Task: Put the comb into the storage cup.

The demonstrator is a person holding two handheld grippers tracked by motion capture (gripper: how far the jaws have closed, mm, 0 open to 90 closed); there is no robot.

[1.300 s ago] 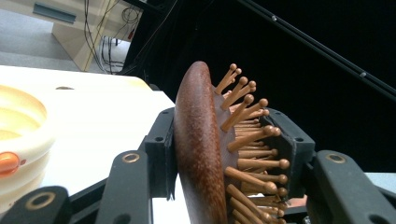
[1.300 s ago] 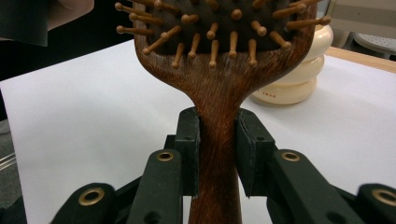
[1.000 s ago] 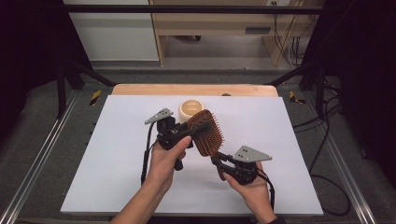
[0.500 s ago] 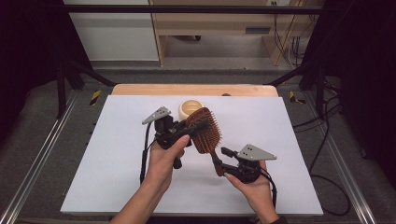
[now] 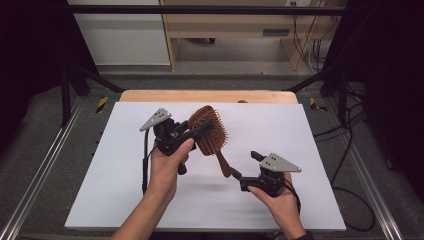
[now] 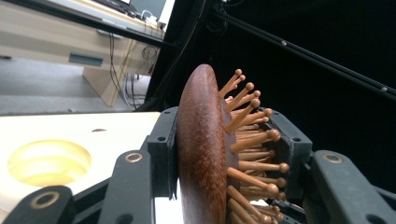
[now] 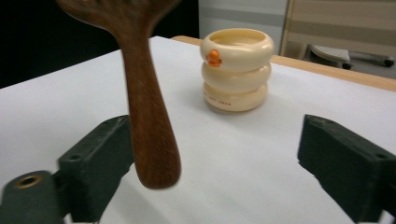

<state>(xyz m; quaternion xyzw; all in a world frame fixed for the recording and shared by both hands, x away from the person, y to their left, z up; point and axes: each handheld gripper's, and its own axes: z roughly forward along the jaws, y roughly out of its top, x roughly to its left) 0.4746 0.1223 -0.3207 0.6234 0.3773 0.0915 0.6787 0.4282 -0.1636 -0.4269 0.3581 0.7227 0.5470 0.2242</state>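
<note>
The left gripper (image 5: 192,134) has the hairbrush (image 5: 210,131) clamped by its head, up off the white table (image 5: 300,130), near the middle and toward the far side. In the left gripper view it's a firm pinch: one jaw flat on the smooth brown back of the brush (image 6: 201,149), the other pressed into the wooden bristles (image 6: 252,140), brush head standing on edge between them. From the high view the handle (image 5: 223,162) slants down toward the right gripper (image 5: 246,167), which sits low at the near right of the table in the person's right hand (image 5: 277,197). That gripper has just been opening; its jaws now stand wide. In the right gripper view the handle (image 7: 148,116) hangs between them, just beside the left-hand jaw and well apart from the other, with no squeeze on it. Behind the handle, a cream ringed cup (image 7: 237,69) with a small orange mark stands upright on the table.
</note>
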